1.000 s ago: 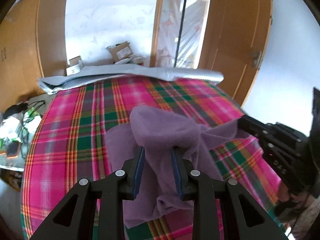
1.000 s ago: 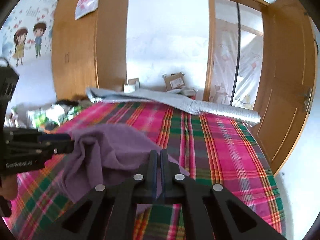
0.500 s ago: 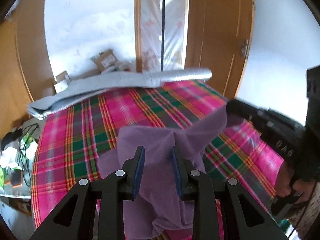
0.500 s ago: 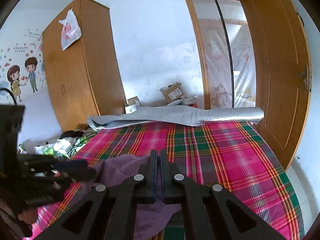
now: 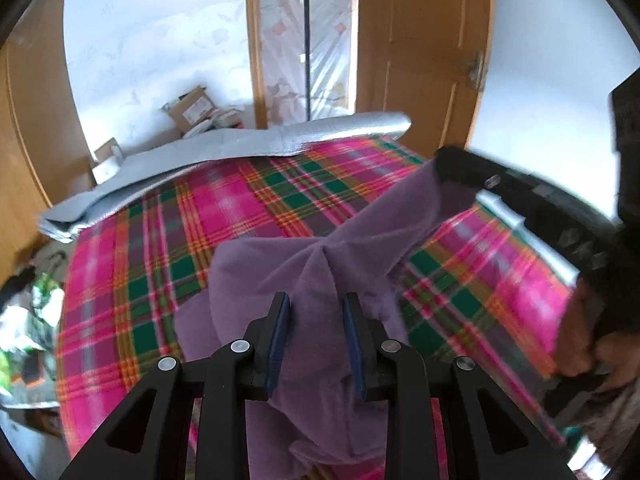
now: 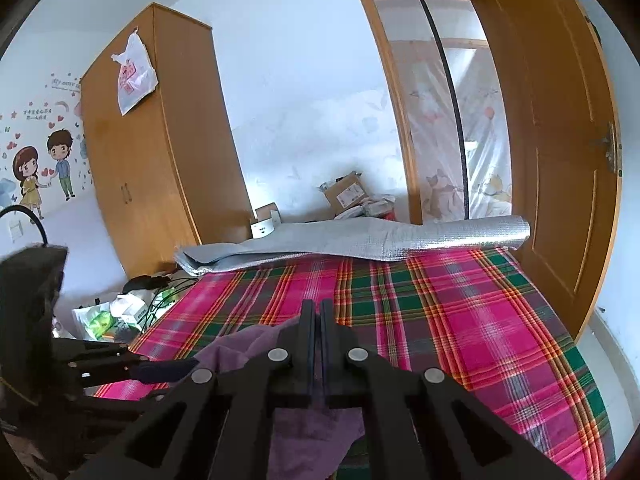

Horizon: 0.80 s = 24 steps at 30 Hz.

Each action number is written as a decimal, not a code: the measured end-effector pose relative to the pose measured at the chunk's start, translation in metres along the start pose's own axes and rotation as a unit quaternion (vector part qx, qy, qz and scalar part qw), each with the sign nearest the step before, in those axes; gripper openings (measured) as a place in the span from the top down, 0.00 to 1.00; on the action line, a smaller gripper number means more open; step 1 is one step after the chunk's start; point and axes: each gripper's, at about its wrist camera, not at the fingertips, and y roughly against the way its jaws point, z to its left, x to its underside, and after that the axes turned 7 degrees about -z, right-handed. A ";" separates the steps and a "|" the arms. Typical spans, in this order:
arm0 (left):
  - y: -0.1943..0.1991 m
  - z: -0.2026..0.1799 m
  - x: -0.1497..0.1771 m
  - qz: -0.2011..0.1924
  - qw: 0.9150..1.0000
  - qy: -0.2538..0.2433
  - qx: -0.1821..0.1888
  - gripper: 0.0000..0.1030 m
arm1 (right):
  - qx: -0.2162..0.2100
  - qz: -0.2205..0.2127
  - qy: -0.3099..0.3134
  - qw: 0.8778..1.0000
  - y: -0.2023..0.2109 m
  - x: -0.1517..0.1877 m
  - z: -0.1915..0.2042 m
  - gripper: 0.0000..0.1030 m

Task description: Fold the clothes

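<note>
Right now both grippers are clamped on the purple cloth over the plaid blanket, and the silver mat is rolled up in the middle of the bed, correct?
Not quite. The silver mat lies along the bed's far edge, not the middle, as the right wrist view shows. The rest holds: left gripper and right gripper both hold the purple cloth over the plaid blanket.

The bed [image 6: 460, 320] wears a pink, green and orange plaid blanket [image 5: 240, 216] spread flat over the whole top. Along its far edge lies a long silver quilted mat [image 6: 360, 240], loosely rolled at one end. Nearer, a purple garment [image 5: 304, 272] partly rests on the blanket.
</note>
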 end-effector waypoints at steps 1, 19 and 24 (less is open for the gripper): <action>-0.006 -0.001 0.001 0.008 1.000 -0.009 -0.010 0.72 | -0.001 -0.001 -0.002 1.000 0.000 -0.001 0.000 0.98; -0.033 0.069 0.009 0.027 0.978 0.205 0.026 0.92 | -0.056 0.063 0.029 0.996 -0.008 0.028 0.018 0.96; -0.023 0.090 0.008 0.000 0.972 0.236 0.007 0.93 | -0.055 0.097 0.019 0.994 -0.003 0.048 0.014 0.95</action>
